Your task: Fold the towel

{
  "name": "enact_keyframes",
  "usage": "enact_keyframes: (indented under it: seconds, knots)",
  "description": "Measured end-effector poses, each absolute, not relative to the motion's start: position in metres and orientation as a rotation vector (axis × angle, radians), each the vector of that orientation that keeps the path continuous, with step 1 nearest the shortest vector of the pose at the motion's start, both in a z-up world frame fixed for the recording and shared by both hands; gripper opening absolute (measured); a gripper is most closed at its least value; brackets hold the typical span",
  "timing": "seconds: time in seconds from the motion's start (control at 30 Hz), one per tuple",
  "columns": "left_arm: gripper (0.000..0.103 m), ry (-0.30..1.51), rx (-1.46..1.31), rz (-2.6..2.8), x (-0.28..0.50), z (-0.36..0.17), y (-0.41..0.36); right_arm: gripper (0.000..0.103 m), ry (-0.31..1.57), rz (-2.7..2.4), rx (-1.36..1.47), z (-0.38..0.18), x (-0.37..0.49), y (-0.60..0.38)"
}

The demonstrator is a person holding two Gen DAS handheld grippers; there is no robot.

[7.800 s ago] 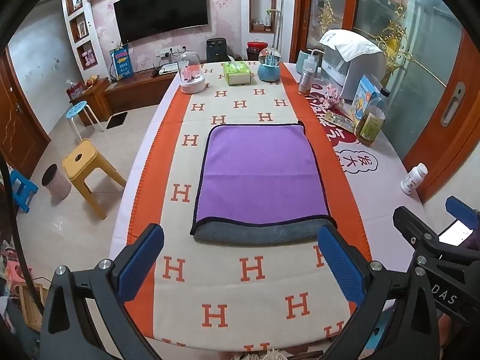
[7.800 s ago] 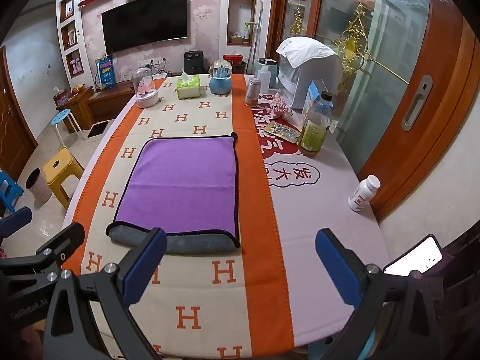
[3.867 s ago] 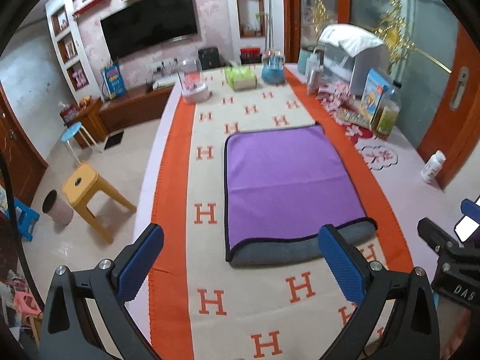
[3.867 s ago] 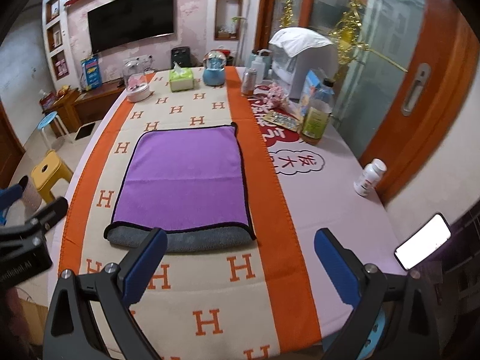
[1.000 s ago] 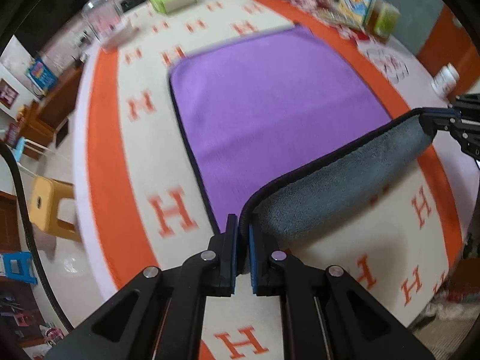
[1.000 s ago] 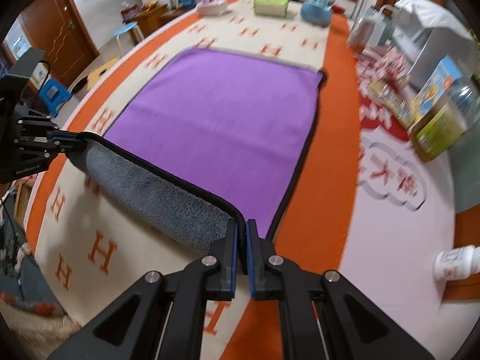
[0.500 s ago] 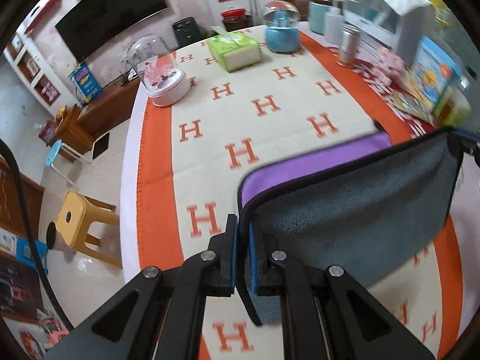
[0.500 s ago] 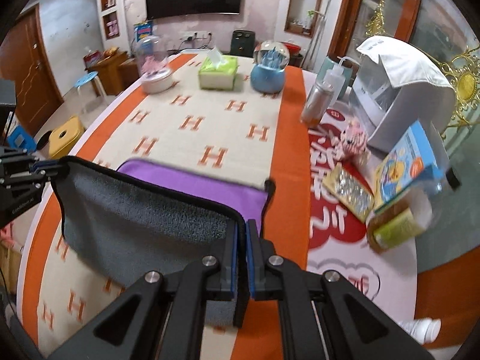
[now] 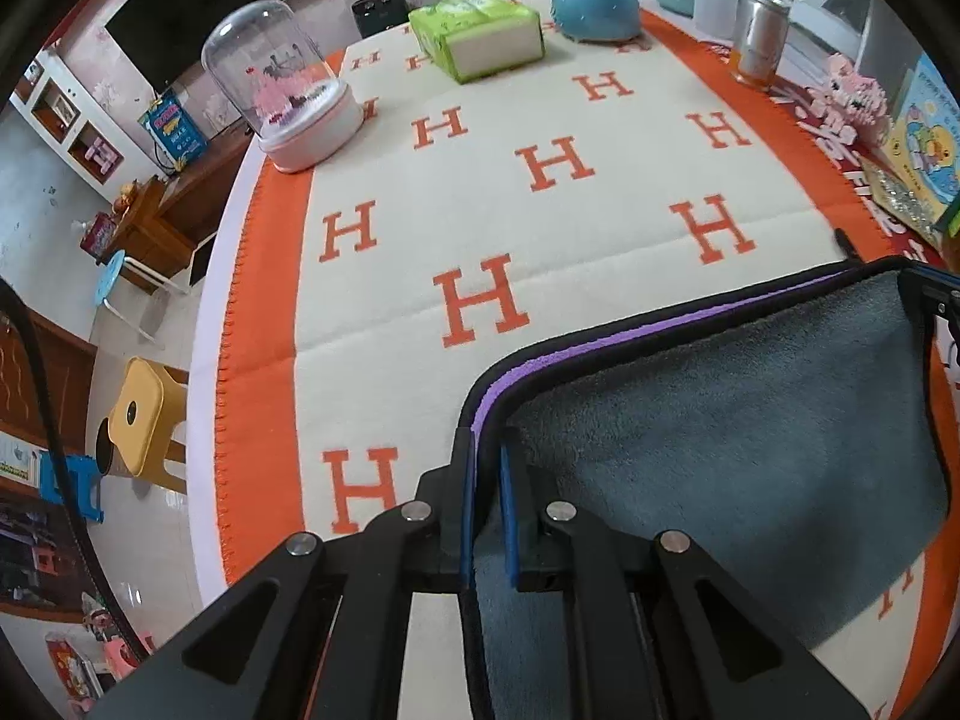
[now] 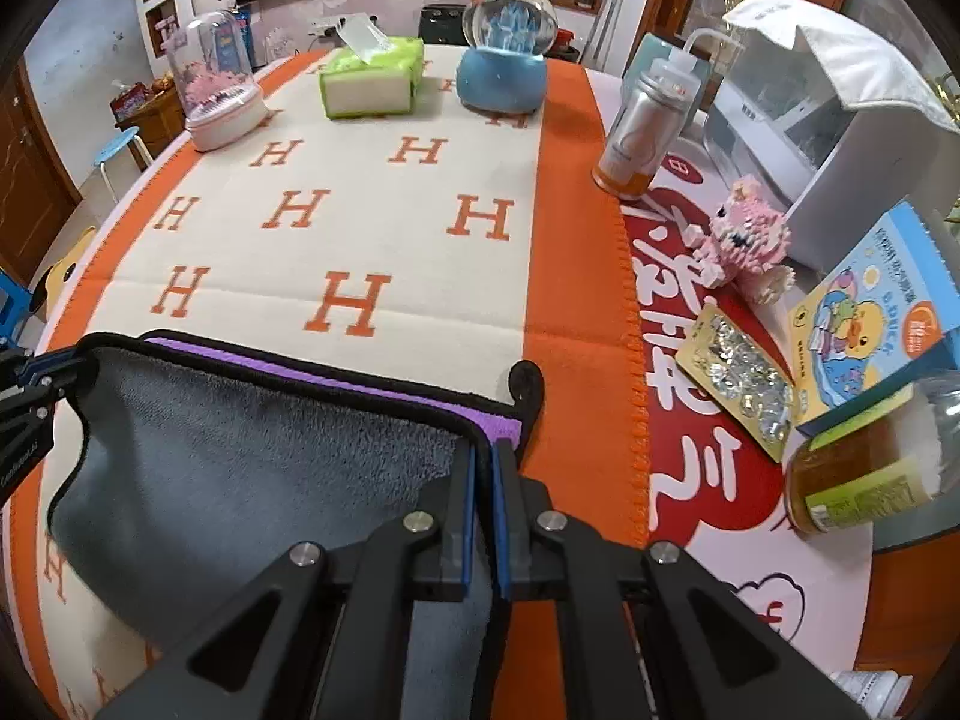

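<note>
The towel [image 9: 720,420] is purple on one side and grey on the other, with a black hem. It lies folded over itself on the orange and cream table runner [image 9: 480,192], grey side up. My left gripper [image 9: 486,468] is shut on the towel's left corner. My right gripper [image 10: 483,480] is shut on the towel's [image 10: 252,450] right corner. A thin purple strip of the lower layer [image 10: 336,375] shows just beyond the carried edge. The right gripper shows at the far right of the left wrist view [image 9: 936,300].
Beyond the towel stand a glass dome ornament [image 9: 288,102], a green tissue box [image 10: 372,78] and a blue snow globe [image 10: 504,60]. To the right are a metal can [image 10: 642,132], a pink block figure [image 10: 744,240], a duck box [image 10: 870,312] and a bottle [image 10: 870,468].
Both grippers have carried the towel's near edge forward and down, so it lies almost on the far edge. Only a thin purple strip still shows.
</note>
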State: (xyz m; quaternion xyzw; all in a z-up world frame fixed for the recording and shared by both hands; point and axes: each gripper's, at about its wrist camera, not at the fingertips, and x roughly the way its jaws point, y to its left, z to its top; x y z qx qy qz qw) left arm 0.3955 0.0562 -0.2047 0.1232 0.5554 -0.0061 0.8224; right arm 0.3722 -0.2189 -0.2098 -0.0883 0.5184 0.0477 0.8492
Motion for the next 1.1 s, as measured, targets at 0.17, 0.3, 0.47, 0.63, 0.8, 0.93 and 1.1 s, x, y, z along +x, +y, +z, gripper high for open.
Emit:
enact_keyframes:
  seconds: [0.17, 0.3, 0.47, 0.63, 0.8, 0.93, 1.1]
  knots:
    - [0.01, 1.202, 0.234, 0.002, 0.406, -0.218, 0.061, 0.005, 1.108, 0.092, -0.206, -0.222, 0.383, -0.213]
    - [0.021, 1.223, 0.229, 0.015, 0.408, -0.229, 0.065, 0.01, 1.126, 0.076, -0.201, -0.23, 0.385, -0.214]
    - [0.043, 1.204, 0.222, 0.014, 0.404, -0.227, 0.067, 0.022, 1.115, 0.069, -0.19, -0.228, 0.382, -0.216]
    - [0.068, 1.185, 0.197, 0.032, 0.401, -0.216, 0.071, 0.028, 1.1, 0.066, -0.154, -0.218, 0.377, -0.221]
    - [0.072, 1.165, 0.149, 0.03, 0.391, -0.201, 0.071, 0.028, 1.096, 0.073, -0.123, -0.208, 0.369, -0.221]
    - [0.083, 1.134, 0.138, 0.025, 0.376, -0.186, 0.068, 0.028, 1.084, 0.083, -0.114, -0.197, 0.356, -0.218]
    - [0.089, 1.11, 0.124, 0.035, 0.351, -0.168, 0.065, 0.028, 1.061, 0.085, -0.105, -0.18, 0.338, -0.216]
